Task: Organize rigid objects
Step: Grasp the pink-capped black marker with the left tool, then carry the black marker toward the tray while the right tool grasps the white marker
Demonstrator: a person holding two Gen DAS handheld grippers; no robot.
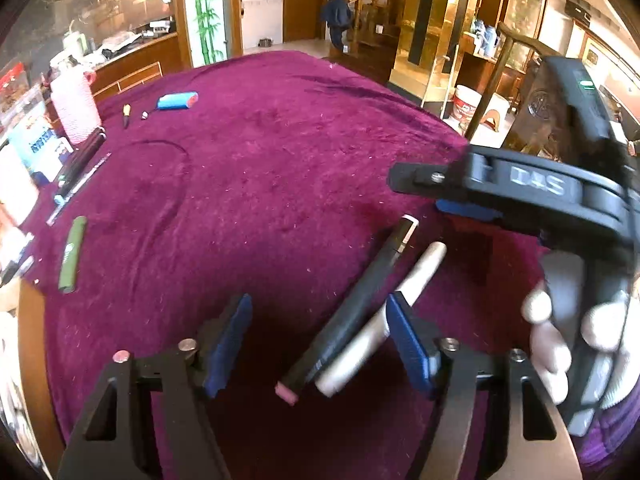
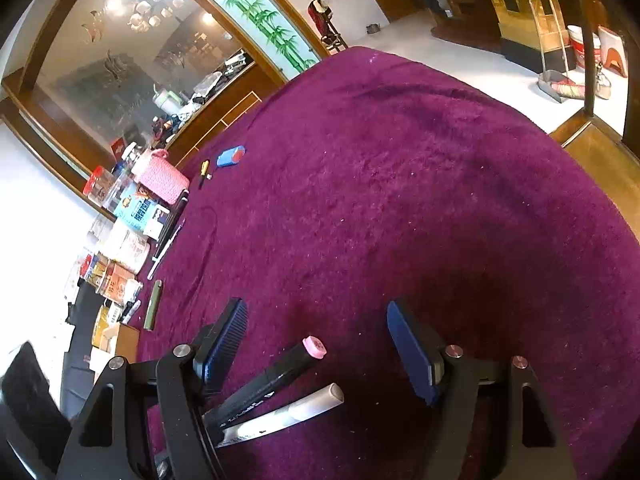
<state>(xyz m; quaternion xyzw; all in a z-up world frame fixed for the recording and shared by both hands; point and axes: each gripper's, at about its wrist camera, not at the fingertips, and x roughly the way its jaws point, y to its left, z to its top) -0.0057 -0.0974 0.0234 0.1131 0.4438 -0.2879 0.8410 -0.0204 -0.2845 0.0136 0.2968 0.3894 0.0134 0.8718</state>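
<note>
Two markers lie side by side on the purple cloth [image 1: 280, 160] of the table, touching or almost touching along their length.

Left wrist view: the left gripper [image 1: 320, 340] hangs above the cloth w/ jaws apart, blue pads [image 1: 228, 340] not pressing on anything. The black marker w/ pink cap [image 1: 348, 308] lies between the two fingers, nearer to the right-side finger, its pink end toward the camera. The grey-white marker [image 1: 416, 276] lies just beside it on the right; the right-side pad covers part of it, so I cannot tell if the pad touches it. Nothing is grasped.

The right gripper [image 1: 460, 196] shows in the same view at the right edge, held by a hand [image 1: 560, 340]. Its tip stands just beyond the far ends of the markers, apart from them.

Right wrist view: the right gripper [image 2: 316, 348] also has jaws wide apart and empty. Both markers lie in the lower left part of the gap, close to the left-side finger, their lower ends hidden behind it. The pink cap [image 2: 315, 347] points up-right, approx. in the middle between the pads.

Other things lie well apart at the far left side of the cloth: a green tube [image 1: 72, 256], a blue-and-red case [image 1: 178, 101], a small yellow-handled tool [image 1: 126, 114], a pink woven container [image 1: 76, 108].
</note>
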